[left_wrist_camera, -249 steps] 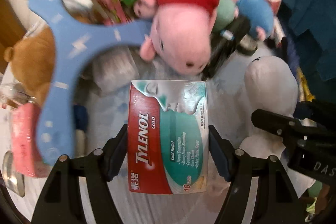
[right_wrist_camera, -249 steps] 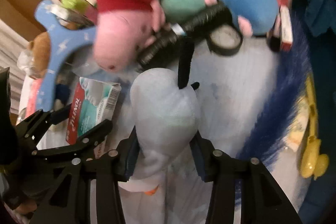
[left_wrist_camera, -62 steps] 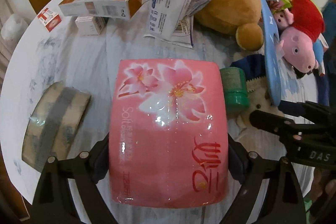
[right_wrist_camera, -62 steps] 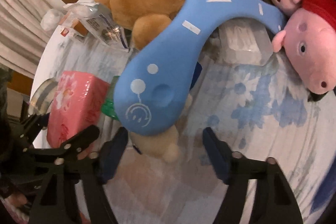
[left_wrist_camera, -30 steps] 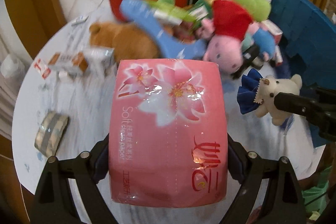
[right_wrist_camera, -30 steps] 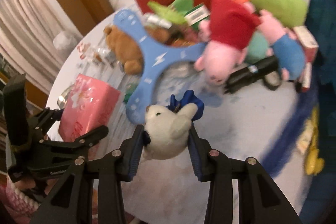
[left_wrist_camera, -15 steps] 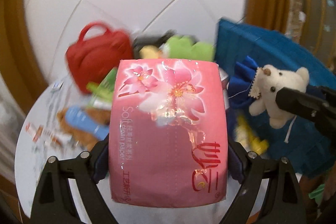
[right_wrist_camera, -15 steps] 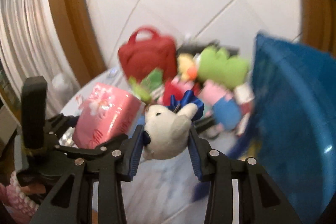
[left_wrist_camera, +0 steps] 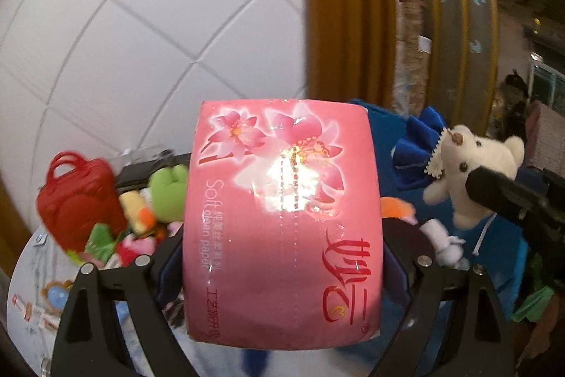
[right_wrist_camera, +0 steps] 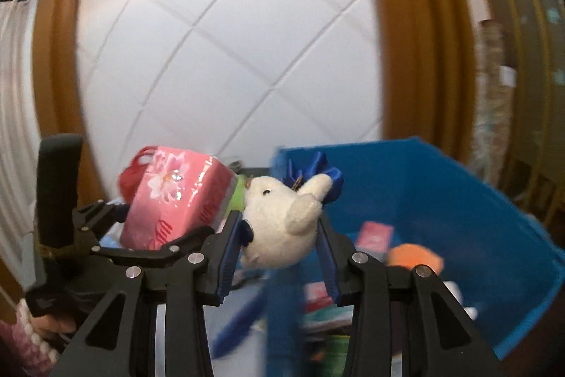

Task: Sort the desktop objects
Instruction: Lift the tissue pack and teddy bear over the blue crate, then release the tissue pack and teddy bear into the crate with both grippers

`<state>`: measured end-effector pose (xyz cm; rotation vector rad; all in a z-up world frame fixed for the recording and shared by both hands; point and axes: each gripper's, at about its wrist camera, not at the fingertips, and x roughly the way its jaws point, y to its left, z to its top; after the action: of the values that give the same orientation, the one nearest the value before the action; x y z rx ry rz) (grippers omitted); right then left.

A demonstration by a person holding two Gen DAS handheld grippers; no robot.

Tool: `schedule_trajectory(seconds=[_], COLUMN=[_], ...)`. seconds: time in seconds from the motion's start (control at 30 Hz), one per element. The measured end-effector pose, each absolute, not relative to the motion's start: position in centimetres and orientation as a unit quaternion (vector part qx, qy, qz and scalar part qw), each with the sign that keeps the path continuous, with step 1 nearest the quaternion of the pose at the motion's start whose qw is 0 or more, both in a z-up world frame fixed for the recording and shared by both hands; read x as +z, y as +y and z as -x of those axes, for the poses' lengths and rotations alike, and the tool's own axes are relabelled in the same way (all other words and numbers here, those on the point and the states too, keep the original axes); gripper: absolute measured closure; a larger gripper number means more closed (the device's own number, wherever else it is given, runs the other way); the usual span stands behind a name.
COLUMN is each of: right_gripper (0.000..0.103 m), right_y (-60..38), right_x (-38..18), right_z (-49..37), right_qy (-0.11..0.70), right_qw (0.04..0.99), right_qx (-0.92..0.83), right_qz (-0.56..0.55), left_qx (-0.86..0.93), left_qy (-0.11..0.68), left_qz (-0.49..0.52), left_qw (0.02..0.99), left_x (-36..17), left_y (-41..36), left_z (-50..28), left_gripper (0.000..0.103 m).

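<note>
The pink tissue pack (left_wrist_camera: 282, 228) is up off the bench, clamped wide between the fingers of the left gripper (left_wrist_camera: 282, 267); its wrapper reads "Soft clean paper" beside red Chinese characters. To its right, the right gripper (right_wrist_camera: 280, 235) pinches a white plush bear (right_wrist_camera: 282, 225) with a blue bow, at the near edge of the blue bin (right_wrist_camera: 459, 200). A red bag (left_wrist_camera: 76, 196) sits on the bench (left_wrist_camera: 31, 271).

Both loads are rising off the surface (left_wrist_camera: 24, 274): the pink tissue pack (left_wrist_camera: 282, 228) and white plush bear (right_wrist_camera: 282, 225) are now approaching, seemingly, the blue bin (right_wrist_camera: 441, 200).
</note>
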<state>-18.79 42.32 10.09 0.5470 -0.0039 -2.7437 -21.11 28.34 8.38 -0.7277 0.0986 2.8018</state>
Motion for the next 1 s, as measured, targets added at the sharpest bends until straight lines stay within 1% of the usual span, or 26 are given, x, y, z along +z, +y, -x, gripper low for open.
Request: schedule_trajectory(seconds=[0.2,0.43,0.57,0.7,1.0], right_gripper=[0.063,0.063,0.063,0.063,0.063], right_y=[49.0,54.9,56.5,56.6,56.7], right_x=[9.4,6.8,5.3,4.5,3.2], right_z=[20.7,22.7,23.8,23.9,25.2], right_qy=[-0.011,0.001,0.01,0.019,0.044], right_qw=[0.113,0.048,0.034,0.035,0.03], right_qx=[-0.97,-0.963,-0.957,-0.953,-0.945], right_qz=[-0.213,-0.265,-0.286,-0.301,-0.322], left_qx=[0.94,0.903,0.893,0.884,0.883], left_qy=[0.064,0.107,0.129,0.126,0.134], left_qz=[0.292,0.363,0.381,0.4,0.402], left_qw=[0.166,0.201,0.203,0.207,0.203], left_x=[8.4,6.7,5.7,5.1,4.8], left_y=[36.4,42.4,44.0,44.5,44.8], left_z=[23.3,25.2,25.3,25.9,25.9], left_gripper=[0.013,0.013,0.013,0.013,0.012])
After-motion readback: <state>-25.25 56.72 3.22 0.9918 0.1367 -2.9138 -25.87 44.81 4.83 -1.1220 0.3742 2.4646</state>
